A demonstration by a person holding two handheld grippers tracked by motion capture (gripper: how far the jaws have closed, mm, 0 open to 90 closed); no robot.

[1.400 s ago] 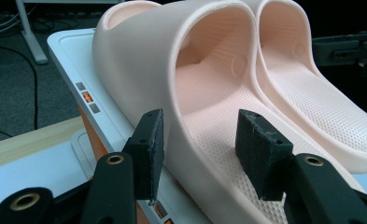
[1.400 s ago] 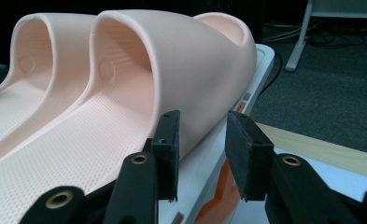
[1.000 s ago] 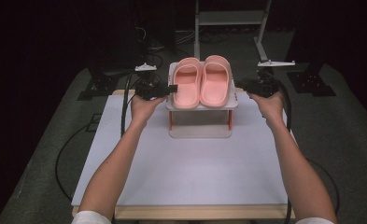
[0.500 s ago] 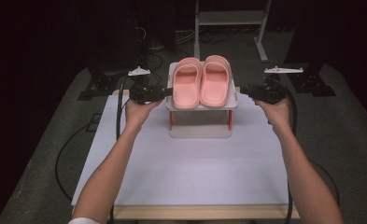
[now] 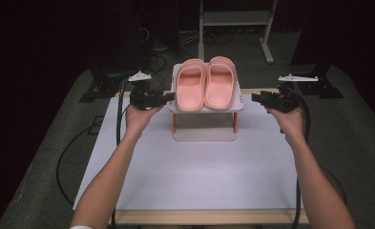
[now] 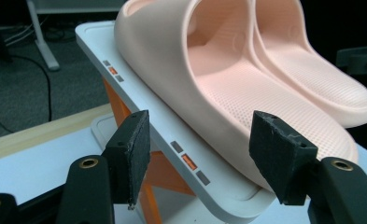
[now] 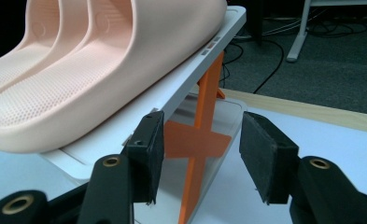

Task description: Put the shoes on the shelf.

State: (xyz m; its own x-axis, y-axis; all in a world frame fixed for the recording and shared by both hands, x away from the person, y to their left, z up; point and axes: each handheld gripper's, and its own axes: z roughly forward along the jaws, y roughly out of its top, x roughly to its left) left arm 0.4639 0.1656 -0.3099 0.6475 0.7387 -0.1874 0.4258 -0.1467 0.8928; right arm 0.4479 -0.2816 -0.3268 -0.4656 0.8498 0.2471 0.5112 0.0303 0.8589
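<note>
A pair of pink slippers (image 5: 206, 85) lies side by side on the white top shelf (image 5: 206, 109) of a small rack with orange legs (image 5: 174, 123). My left gripper (image 5: 168, 98) is level at the shelf's left edge, and my right gripper (image 5: 255, 98) is a short way off its right edge. In the left gripper view the left gripper (image 6: 202, 137) is open, its jaws just having been opening; the shelf edge (image 6: 139, 98) and slipper (image 6: 209, 70) show in the gap, untouched. In the right gripper view the right gripper (image 7: 200, 149), also just opening, frames an orange leg (image 7: 204, 107) with nothing gripped.
The rack stands at the far middle of a white board (image 5: 194, 176) on a wooden table (image 5: 209, 217). Black cables (image 5: 63, 157) trail over the grey floor at the left. A metal stand (image 5: 266, 33) and dark equipment lie beyond the table.
Both grippers have drawn outward from the rack's sides, the right one farther to the right. Their jaws stand wider apart. The slippers and rack have not moved.
</note>
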